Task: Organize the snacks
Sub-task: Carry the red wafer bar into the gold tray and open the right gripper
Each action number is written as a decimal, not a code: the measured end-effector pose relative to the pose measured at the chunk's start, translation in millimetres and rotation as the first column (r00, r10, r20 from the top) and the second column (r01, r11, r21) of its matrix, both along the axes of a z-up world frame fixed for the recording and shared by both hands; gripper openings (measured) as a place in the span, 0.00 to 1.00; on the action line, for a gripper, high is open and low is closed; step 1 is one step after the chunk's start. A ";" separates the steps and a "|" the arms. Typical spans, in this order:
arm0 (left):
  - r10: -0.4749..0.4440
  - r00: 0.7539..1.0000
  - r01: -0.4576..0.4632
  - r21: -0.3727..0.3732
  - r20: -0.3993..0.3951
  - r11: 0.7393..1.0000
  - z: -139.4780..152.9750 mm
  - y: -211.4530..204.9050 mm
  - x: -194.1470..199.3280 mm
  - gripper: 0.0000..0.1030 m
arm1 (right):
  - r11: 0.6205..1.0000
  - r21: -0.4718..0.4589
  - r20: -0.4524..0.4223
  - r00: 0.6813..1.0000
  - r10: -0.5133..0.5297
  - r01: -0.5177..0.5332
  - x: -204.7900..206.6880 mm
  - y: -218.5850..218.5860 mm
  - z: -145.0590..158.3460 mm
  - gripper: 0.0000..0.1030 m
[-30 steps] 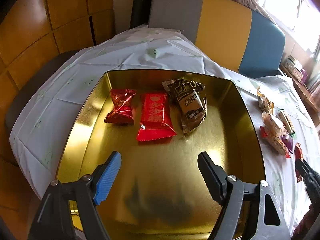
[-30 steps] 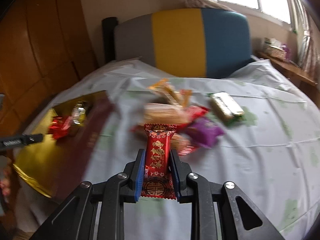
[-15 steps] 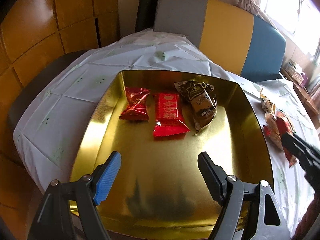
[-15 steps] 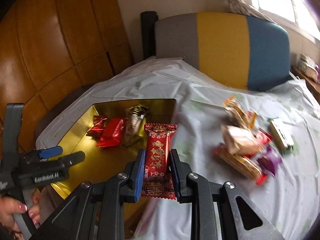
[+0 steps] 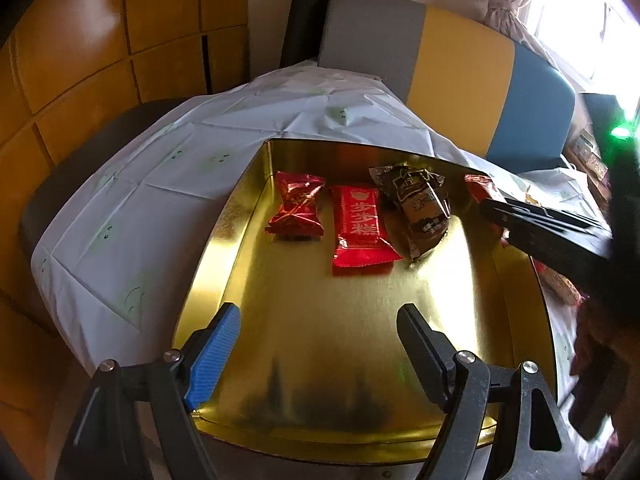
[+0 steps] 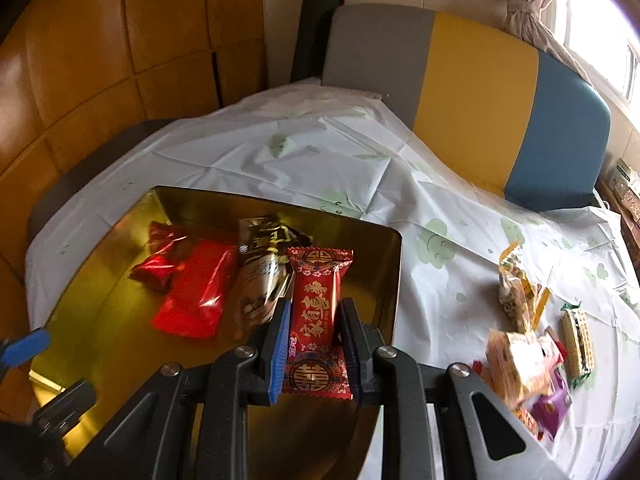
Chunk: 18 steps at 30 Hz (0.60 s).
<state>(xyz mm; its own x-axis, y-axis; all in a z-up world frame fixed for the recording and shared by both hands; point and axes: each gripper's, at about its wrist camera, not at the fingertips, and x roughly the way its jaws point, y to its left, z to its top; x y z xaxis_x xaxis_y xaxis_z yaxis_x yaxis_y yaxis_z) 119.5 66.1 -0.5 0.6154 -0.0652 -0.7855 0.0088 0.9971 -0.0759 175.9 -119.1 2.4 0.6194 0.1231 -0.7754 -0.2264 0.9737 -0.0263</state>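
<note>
A gold tray (image 5: 320,340) (image 6: 100,312) lies on the white tablecloth. In its far half sit a shiny red candy (image 5: 296,210) (image 6: 158,258), a flat red packet (image 5: 360,226) (image 6: 196,290) and a brown-gold packet (image 5: 420,208) (image 6: 260,264), side by side. My right gripper (image 6: 314,312) is shut on a red packet with gold characters (image 6: 316,312), held over the tray's right part, just right of the brown-gold packet. In the left wrist view that gripper (image 5: 496,212) comes in from the right with the red packet (image 5: 480,186). My left gripper (image 5: 316,332) hangs open and empty over the tray's near half.
A pile of loose snacks (image 6: 532,344) lies on the tablecloth (image 6: 360,168) right of the tray. A grey, yellow and blue chair back (image 6: 480,96) stands behind the table. Wooden panelling (image 6: 100,40) lines the left wall. A person's hand (image 5: 600,360) shows at the right edge.
My right gripper carried the red packet leftward from above the snack pile to above the tray's right part. The left gripper shifted a little, so the tray sits further right in its view.
</note>
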 end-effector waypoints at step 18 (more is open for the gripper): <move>0.026 1.000 -0.026 -0.032 -0.003 0.999 -0.6 10.2 -3.3 0.79 | 0.999 0.024 0.020 0.999 -0.039 0.038 15.1 -9.3 0.6 0.31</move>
<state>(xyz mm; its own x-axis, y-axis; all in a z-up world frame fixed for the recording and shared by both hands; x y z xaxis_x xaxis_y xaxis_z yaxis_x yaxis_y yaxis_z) 116.3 76.3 -1.1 0.6148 -0.0745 -0.7851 -0.0170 0.9941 -0.1076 191.0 -128.4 3.0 0.6396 0.1173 -0.7597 -0.1884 0.9821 -0.0070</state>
